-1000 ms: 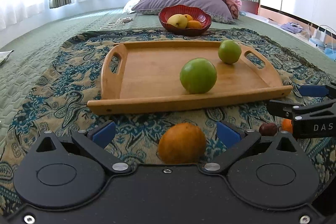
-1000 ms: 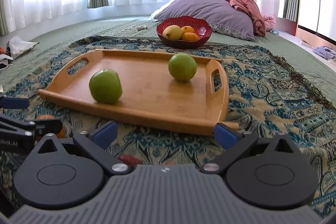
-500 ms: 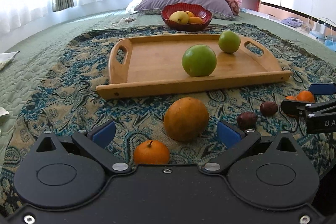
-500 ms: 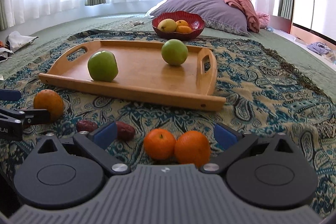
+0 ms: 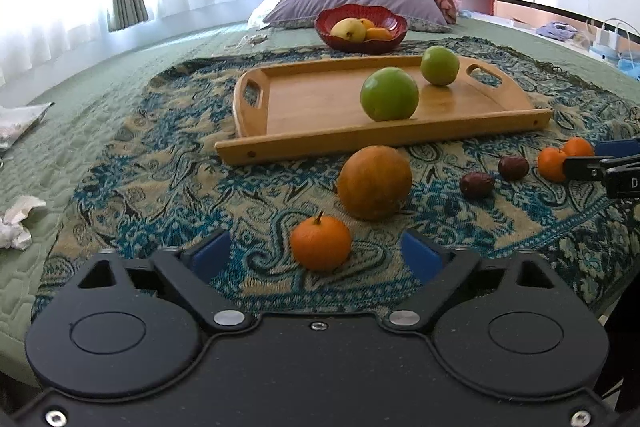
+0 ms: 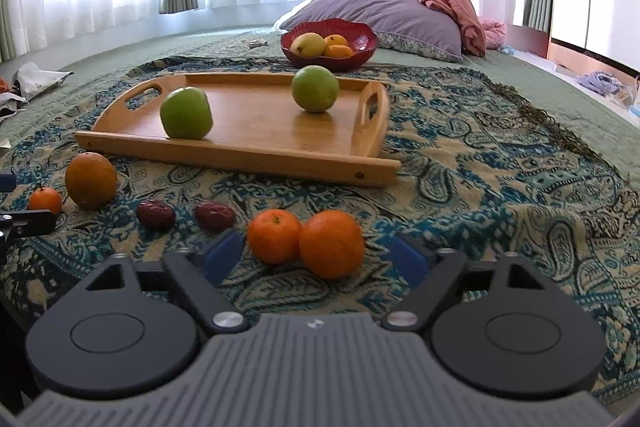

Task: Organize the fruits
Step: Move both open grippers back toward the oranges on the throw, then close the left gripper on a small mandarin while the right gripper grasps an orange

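Observation:
A wooden tray (image 5: pixel 320 115) (image 6: pixel 260 139) on the patterned cloth holds two green apples (image 5: pixel 389 99) (image 6: pixel 314 89). In front of it lie a large orange (image 5: pixel 374 182) (image 6: pixel 91 180), a small tangerine (image 5: pixel 321 242) (image 6: pixel 45 200), two dark dates (image 5: pixel 476 184) (image 6: pixel 214 216) and two tangerines (image 6: pixel 331 243) (image 5: pixel 551 164). My left gripper (image 5: pixel 316 251) is open and empty, just behind the small tangerine. My right gripper (image 6: pixel 316 255) is open and empty, just behind the two tangerines.
A red bowl (image 5: pixel 361 27) (image 6: pixel 329 43) with a pear and oranges stands behind the tray. A purple pillow (image 6: pixel 380 15) and a pink blanket lie farther back. Crumpled paper (image 5: pixel 16 221) lies at the left on the green quilt.
Both grippers have pulled back and risen from the tray. The tangerines, dates and large orange have come into fuller view in front of the fingers. No fruit has moved.

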A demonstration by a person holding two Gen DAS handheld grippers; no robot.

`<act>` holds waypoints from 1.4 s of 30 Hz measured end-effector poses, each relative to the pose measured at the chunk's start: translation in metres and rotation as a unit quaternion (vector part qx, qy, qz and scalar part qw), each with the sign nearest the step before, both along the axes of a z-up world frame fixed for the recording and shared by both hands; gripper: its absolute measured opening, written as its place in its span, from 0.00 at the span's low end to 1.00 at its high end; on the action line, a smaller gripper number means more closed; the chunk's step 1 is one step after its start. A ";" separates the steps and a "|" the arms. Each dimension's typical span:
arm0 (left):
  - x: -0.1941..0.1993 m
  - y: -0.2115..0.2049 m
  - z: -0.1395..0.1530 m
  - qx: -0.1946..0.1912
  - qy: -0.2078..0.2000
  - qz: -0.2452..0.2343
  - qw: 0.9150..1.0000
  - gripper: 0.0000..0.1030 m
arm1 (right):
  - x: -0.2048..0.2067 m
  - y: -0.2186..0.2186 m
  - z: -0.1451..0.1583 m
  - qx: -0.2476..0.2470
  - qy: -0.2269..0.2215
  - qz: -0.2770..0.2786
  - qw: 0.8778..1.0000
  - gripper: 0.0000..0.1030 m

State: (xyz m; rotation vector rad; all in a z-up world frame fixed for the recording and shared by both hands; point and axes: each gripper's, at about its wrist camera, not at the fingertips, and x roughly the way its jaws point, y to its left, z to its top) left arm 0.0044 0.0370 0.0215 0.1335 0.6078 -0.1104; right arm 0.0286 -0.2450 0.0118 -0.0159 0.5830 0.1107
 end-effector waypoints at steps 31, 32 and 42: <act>0.022 0.004 -0.013 -0.039 0.008 0.017 0.999 0.32 | 0.015 -0.011 -0.004 0.022 0.011 -0.006 1.000 0.46; 0.024 0.005 -0.014 -0.043 0.006 0.018 0.999 0.32 | 0.018 -0.012 -0.004 0.027 0.012 -0.007 1.000 0.49; 0.022 0.001 -0.013 -0.035 -0.012 0.023 0.999 0.30 | 0.030 -0.020 -0.009 0.076 0.030 -0.015 0.997 0.41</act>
